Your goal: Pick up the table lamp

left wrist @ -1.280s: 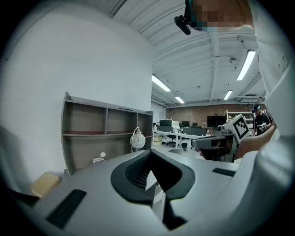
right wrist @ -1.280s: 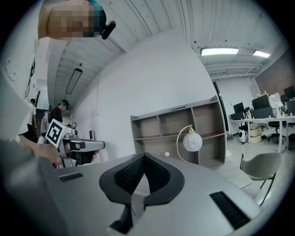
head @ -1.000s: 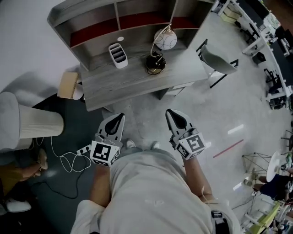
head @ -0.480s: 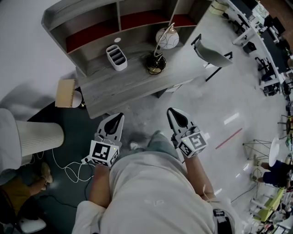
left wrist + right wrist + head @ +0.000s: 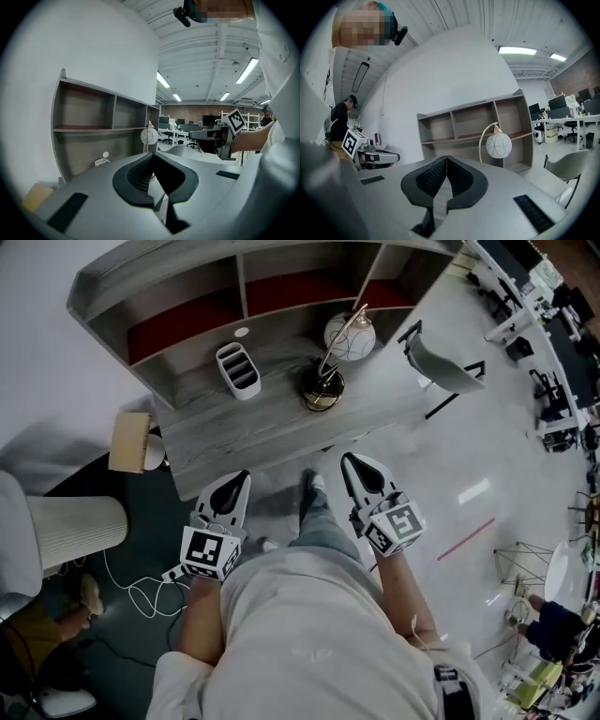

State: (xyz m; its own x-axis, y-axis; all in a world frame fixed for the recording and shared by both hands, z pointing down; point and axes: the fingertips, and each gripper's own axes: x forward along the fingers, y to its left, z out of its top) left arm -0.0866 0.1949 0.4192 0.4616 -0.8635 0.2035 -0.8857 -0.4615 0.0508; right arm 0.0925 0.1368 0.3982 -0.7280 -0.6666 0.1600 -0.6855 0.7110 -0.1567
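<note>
Grey wood-grain desk (image 5: 262, 427) with table lamp (image 5: 350, 337), polished floor (image 5: 487, 442); left gripper (image 5: 244, 476), right gripper (image 5: 349, 461) fingers together, empty

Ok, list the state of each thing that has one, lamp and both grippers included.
table lamp: upright on the desk, not held
left gripper: shut, empty, short of the desk
right gripper: shut, empty, short of the desk
white holder: upright on the desk, left of the lamp in the head view
chair: upright, at the desk's right end
</note>
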